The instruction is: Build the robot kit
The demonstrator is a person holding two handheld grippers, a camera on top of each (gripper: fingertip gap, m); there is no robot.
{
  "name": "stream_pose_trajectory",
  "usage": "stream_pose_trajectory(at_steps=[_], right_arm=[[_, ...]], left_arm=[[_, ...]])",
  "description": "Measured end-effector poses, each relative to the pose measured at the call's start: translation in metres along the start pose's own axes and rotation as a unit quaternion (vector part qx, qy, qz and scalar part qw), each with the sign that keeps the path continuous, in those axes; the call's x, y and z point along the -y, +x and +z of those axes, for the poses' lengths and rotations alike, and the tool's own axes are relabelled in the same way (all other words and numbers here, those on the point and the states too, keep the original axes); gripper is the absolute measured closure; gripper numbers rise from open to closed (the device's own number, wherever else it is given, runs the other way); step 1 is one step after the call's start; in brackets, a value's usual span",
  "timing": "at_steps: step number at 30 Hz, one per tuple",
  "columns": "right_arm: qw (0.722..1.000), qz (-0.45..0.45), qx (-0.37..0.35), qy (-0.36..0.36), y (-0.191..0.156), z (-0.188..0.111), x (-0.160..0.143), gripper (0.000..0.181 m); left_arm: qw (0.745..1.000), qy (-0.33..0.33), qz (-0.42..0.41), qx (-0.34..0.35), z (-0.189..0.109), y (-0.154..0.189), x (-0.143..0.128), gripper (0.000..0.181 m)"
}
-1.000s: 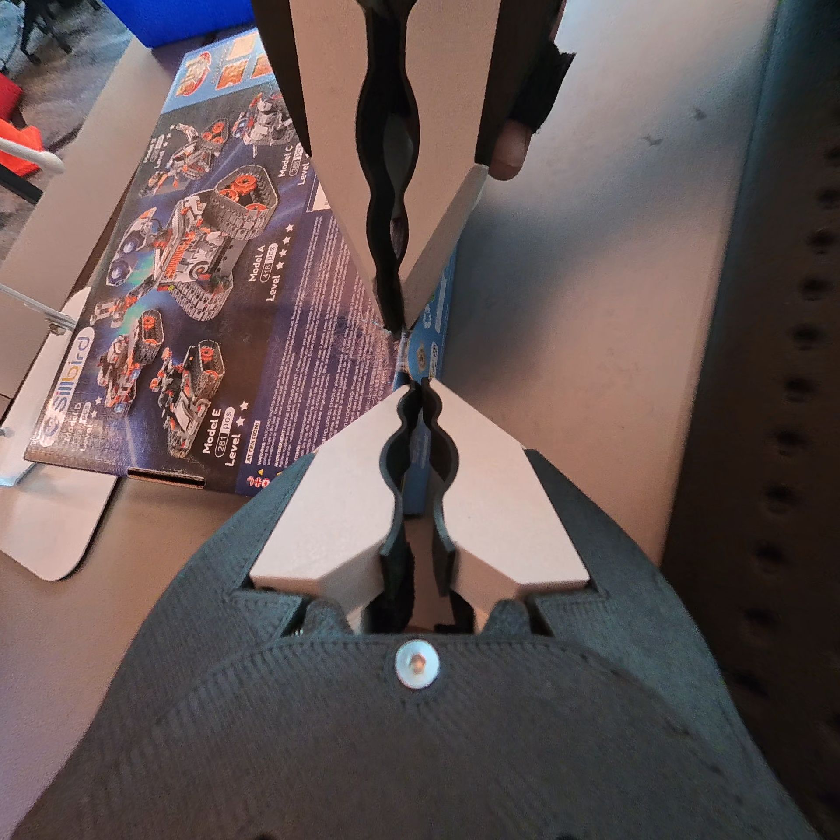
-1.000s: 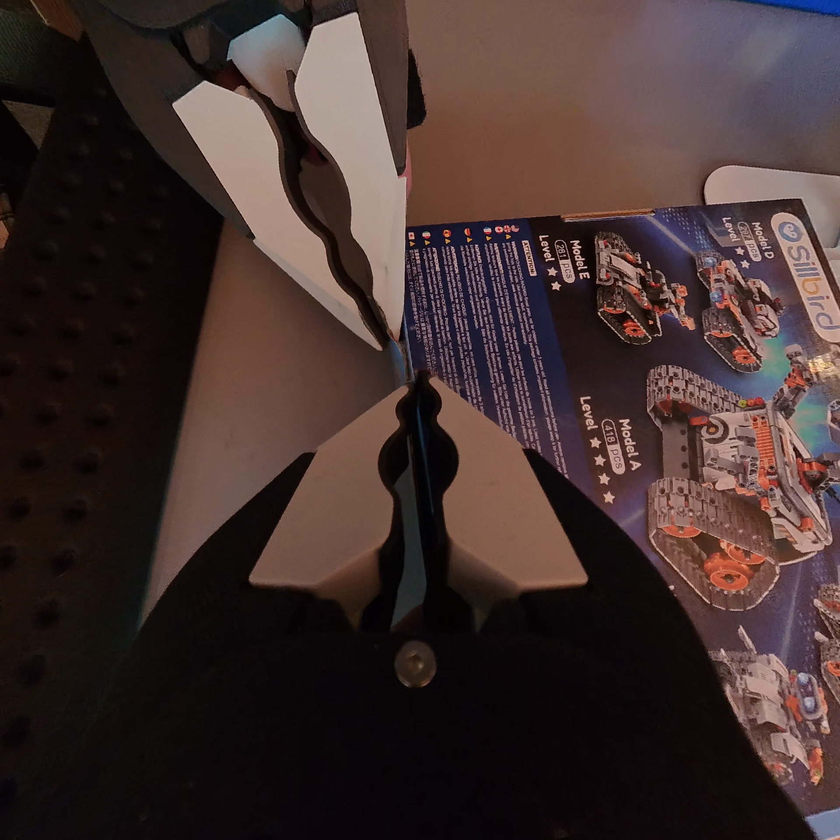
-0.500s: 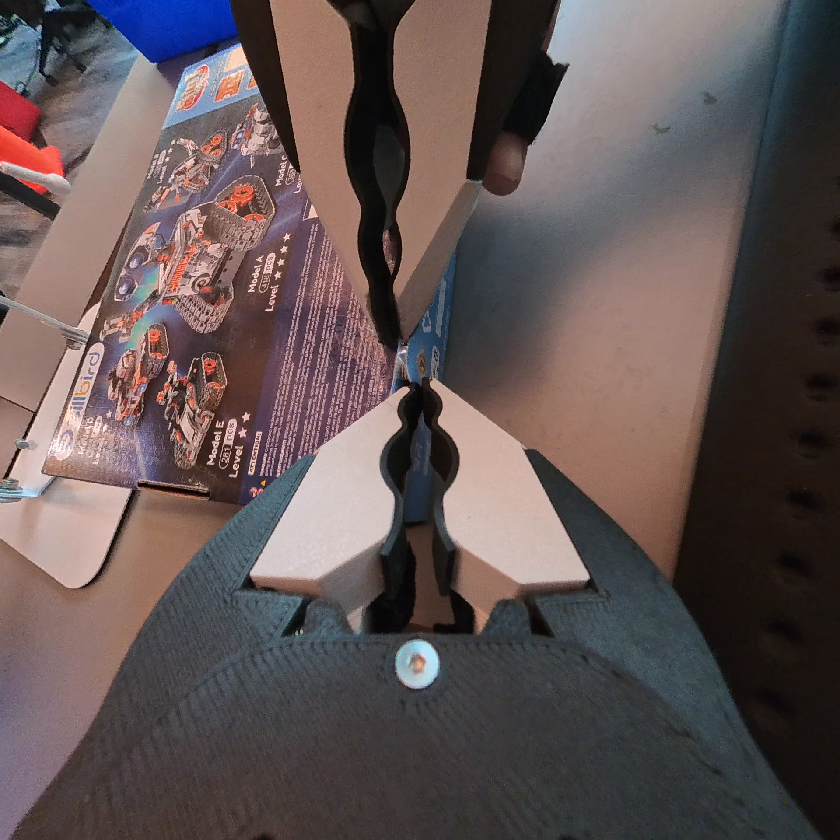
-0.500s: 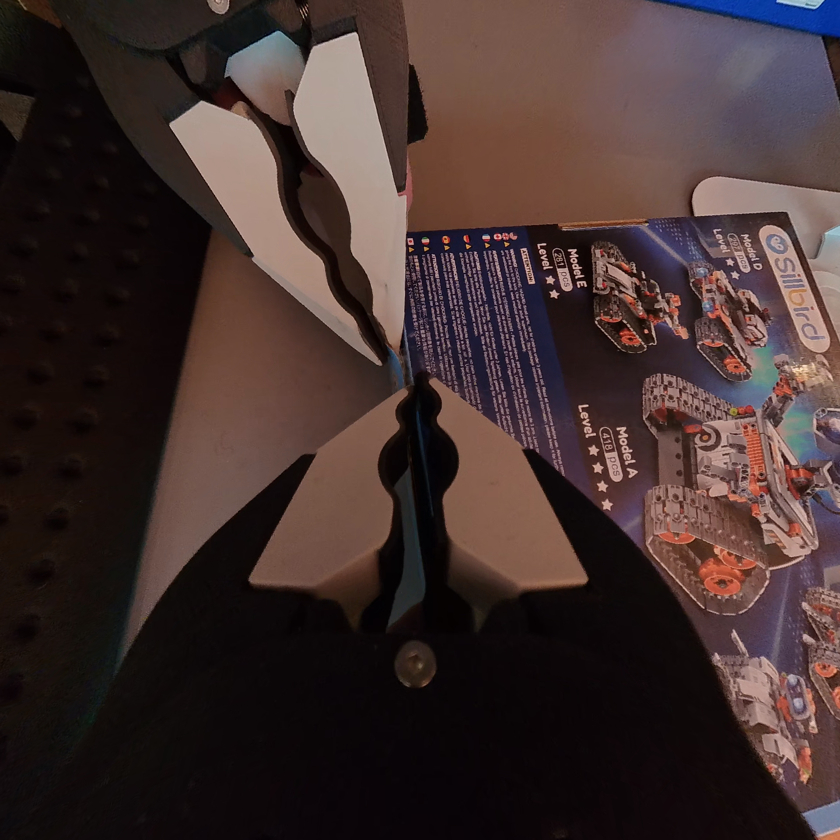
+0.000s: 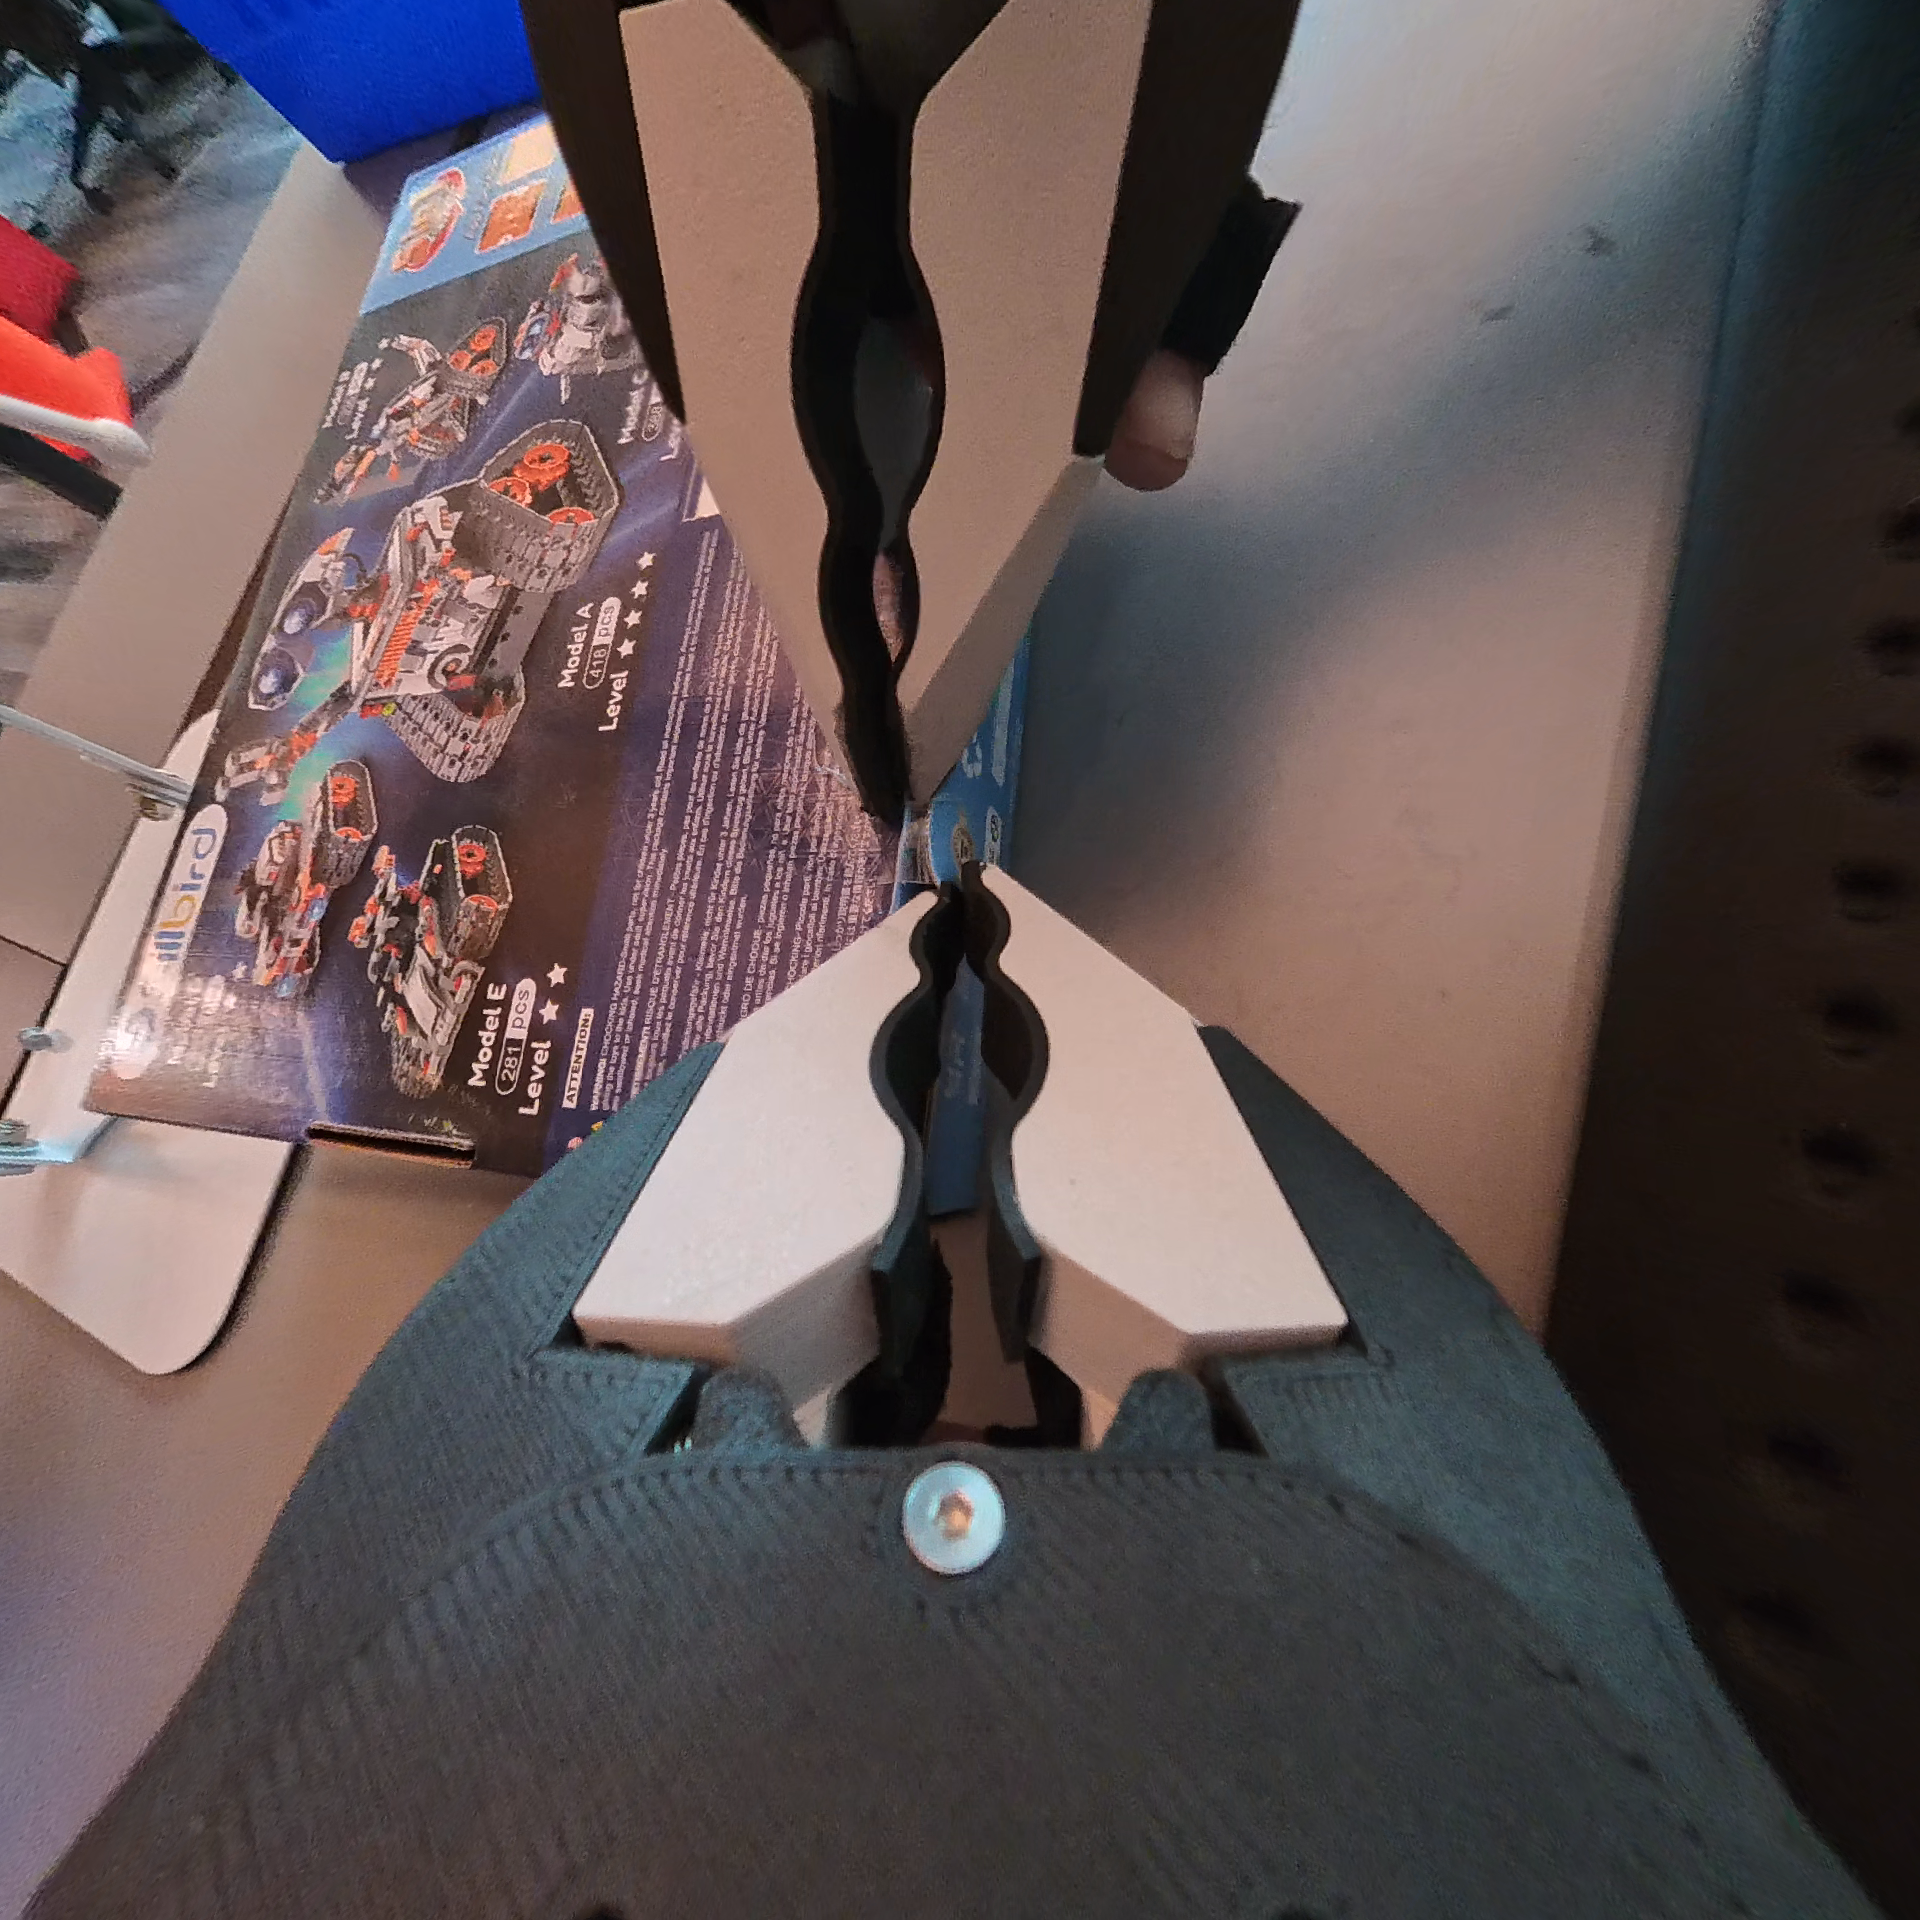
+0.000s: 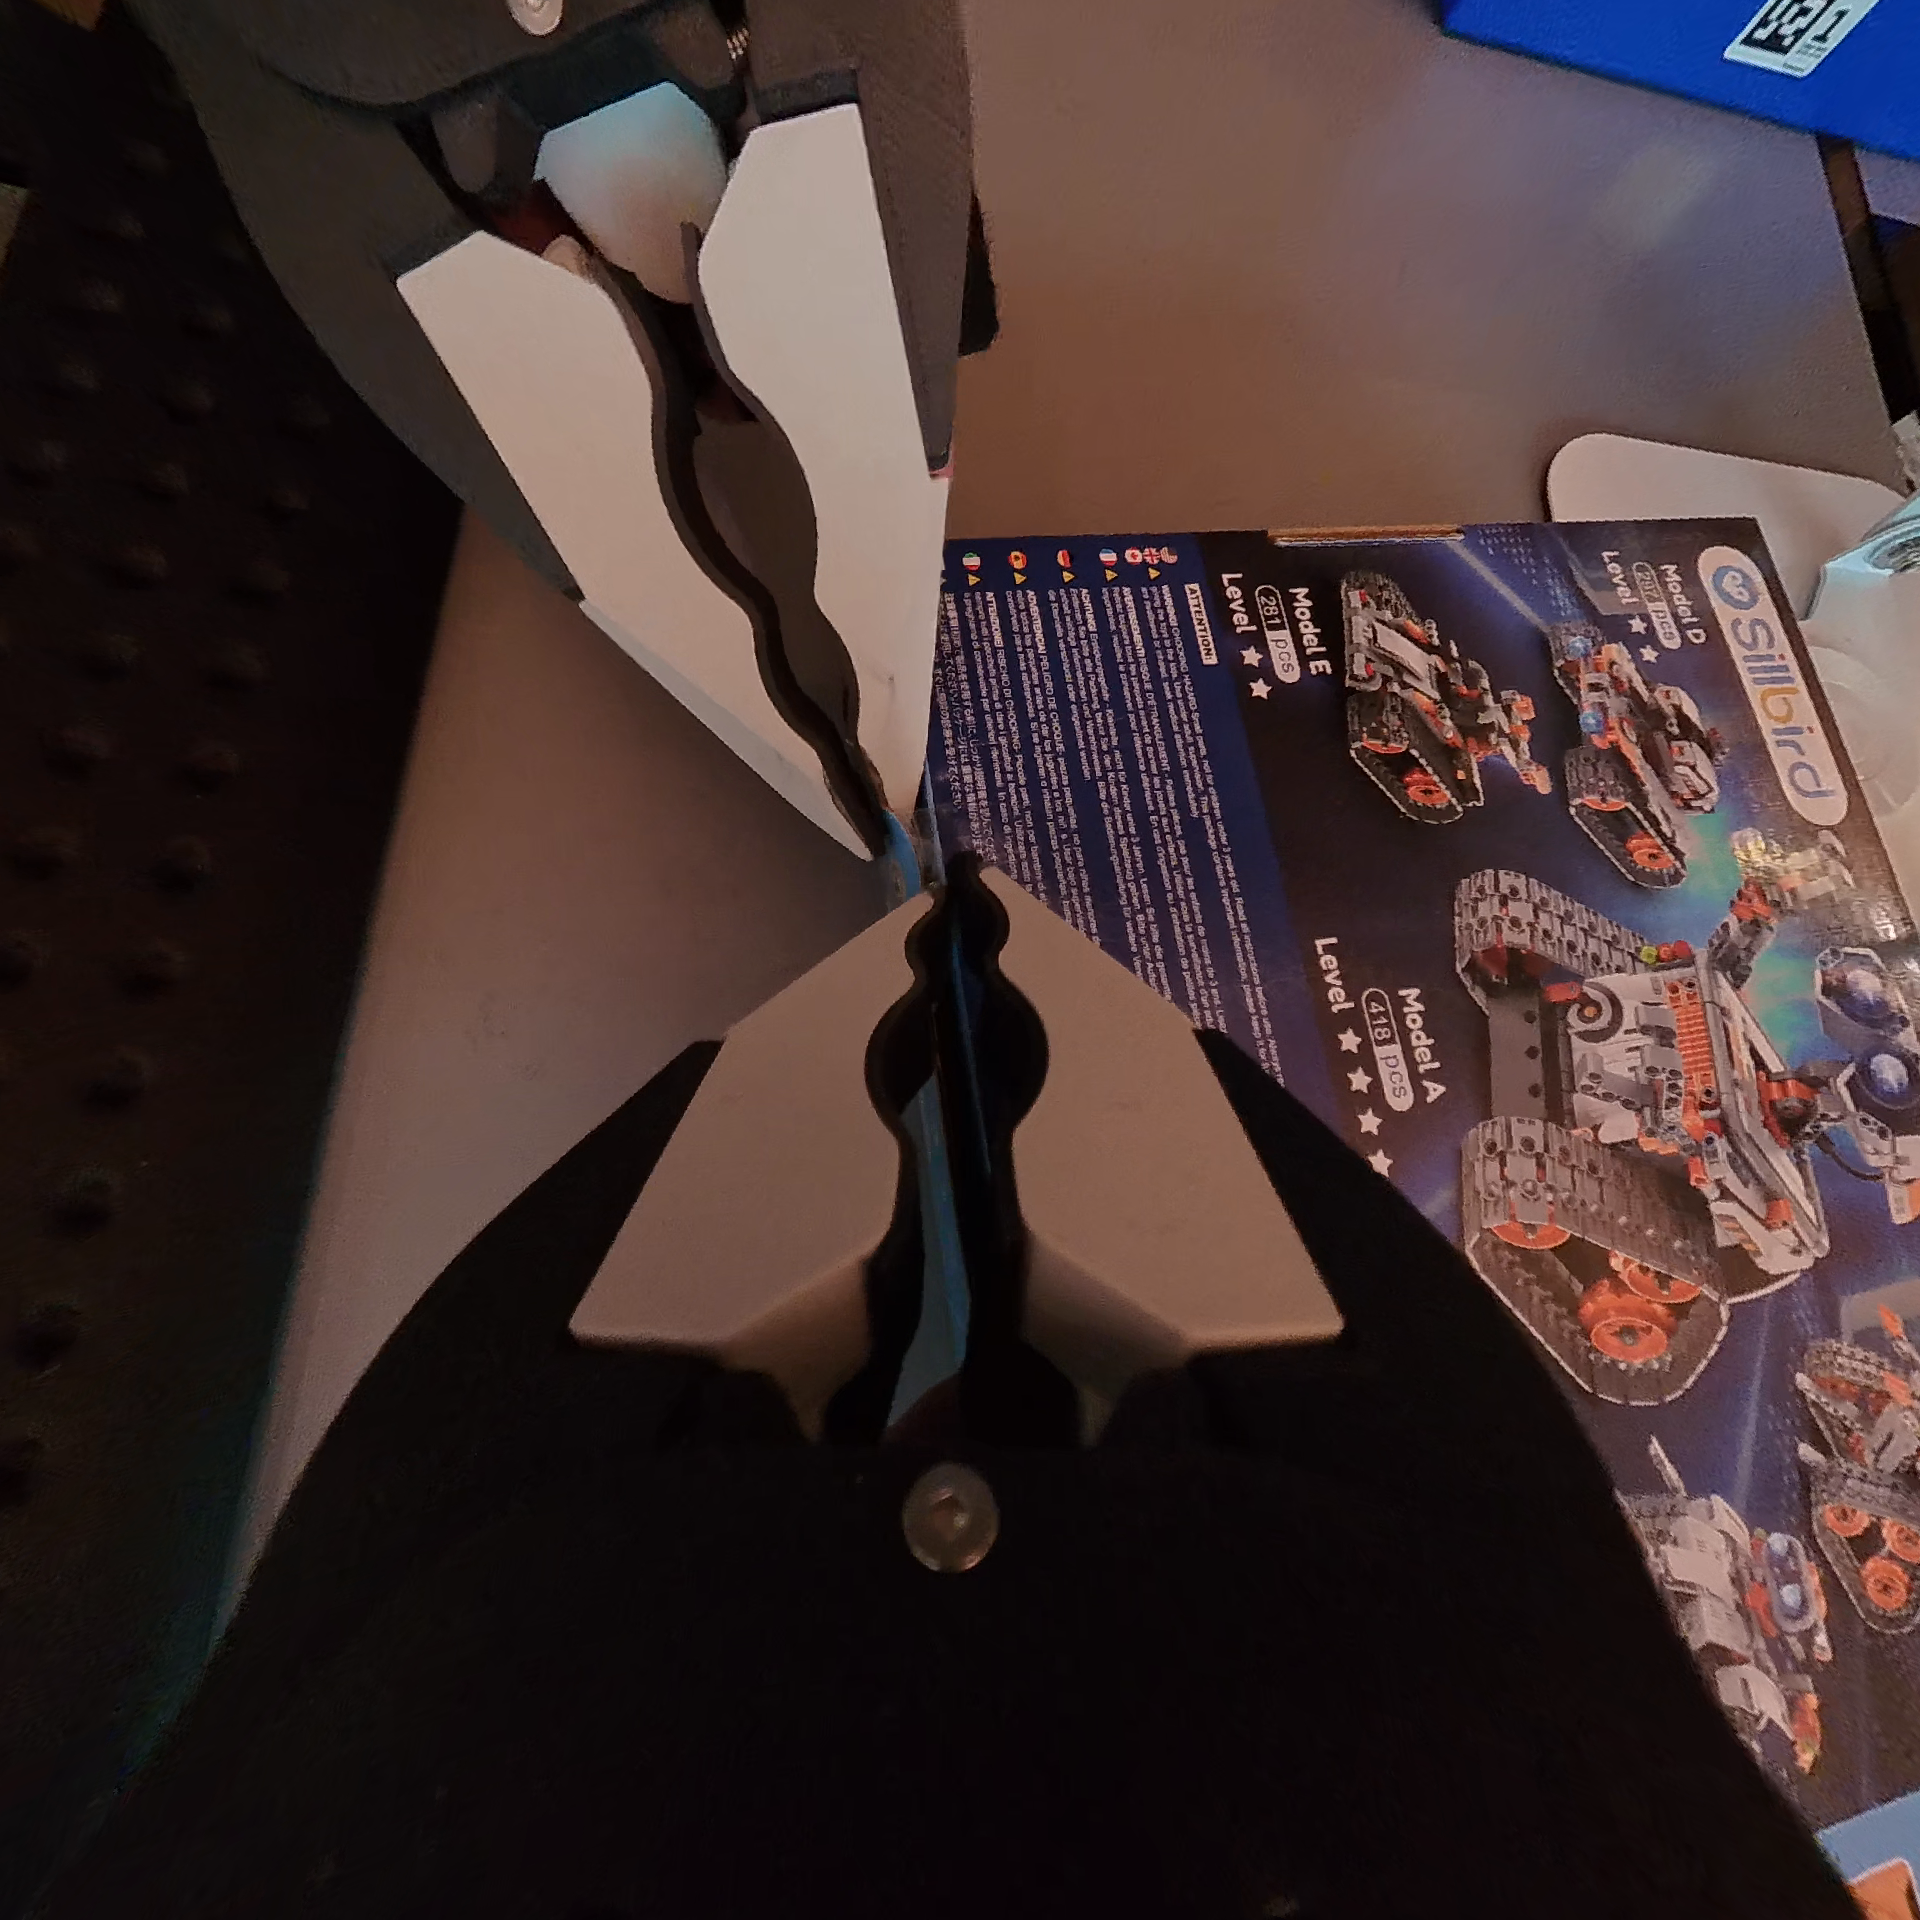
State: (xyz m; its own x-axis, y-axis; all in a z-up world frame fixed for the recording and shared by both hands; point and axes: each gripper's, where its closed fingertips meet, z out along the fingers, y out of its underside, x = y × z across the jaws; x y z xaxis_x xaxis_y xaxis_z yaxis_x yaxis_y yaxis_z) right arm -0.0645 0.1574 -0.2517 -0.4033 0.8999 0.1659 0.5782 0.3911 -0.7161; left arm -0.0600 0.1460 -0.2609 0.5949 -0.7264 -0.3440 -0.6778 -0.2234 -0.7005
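Observation:
A dark blue toy box (image 5: 468, 727) printed with tracked robot models lies on a grey table (image 5: 1299, 727). My left gripper (image 5: 951, 883) is shut on the box's near long edge, and a thin blue strip shows between its fingers. My right gripper (image 5: 894, 800) comes in from the top, tip to tip with the left, and is shut on the same edge. In the right wrist view the box (image 6: 1455, 935) spreads to the right. There the right gripper (image 6: 961, 868) pinches the edge and the left gripper (image 6: 883, 842) meets it from the upper left.
A dark perforated panel (image 5: 1818, 935) runs along the table's side, also seen in the right wrist view (image 6: 156, 727). A white rounded plate (image 5: 135, 1247) lies partly under the box's far end (image 6: 1683, 488). A blue bin (image 6: 1662, 52) stands beyond. A gloved fingertip (image 5: 1153, 436) shows. Only a small space, under 4 cm, lies between the two pairs of fingers.
Both grippers stay shut on the box edge. Both views have shifted slightly, with the box sliding a little in the picture and more of the blue bin showing.

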Motion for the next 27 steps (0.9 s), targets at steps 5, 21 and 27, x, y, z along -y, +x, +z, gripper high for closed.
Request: stream_pose_trajectory(at_steps=[5,21,27], right_arm=[[1.0,0.012,0.002,-0.001,0.0001,0.0005,0.0004,0.181],[0.999,-0.021,-0.031,-0.016,0.0053,0.0027,0.001,0.181],[1.0,-0.003,-0.016,0.005,0.0067,0.0033,0.0012,0.181]], left_arm=[[1.0,-0.005,0.024,0.011,0.0012,-0.0001,-0.0001,0.181],[0.999,-0.004,0.037,0.006,0.0054,-0.0031,0.0012,0.181],[0.999,-0.006,0.046,0.015,0.0067,-0.0046,0.0014,0.181]])
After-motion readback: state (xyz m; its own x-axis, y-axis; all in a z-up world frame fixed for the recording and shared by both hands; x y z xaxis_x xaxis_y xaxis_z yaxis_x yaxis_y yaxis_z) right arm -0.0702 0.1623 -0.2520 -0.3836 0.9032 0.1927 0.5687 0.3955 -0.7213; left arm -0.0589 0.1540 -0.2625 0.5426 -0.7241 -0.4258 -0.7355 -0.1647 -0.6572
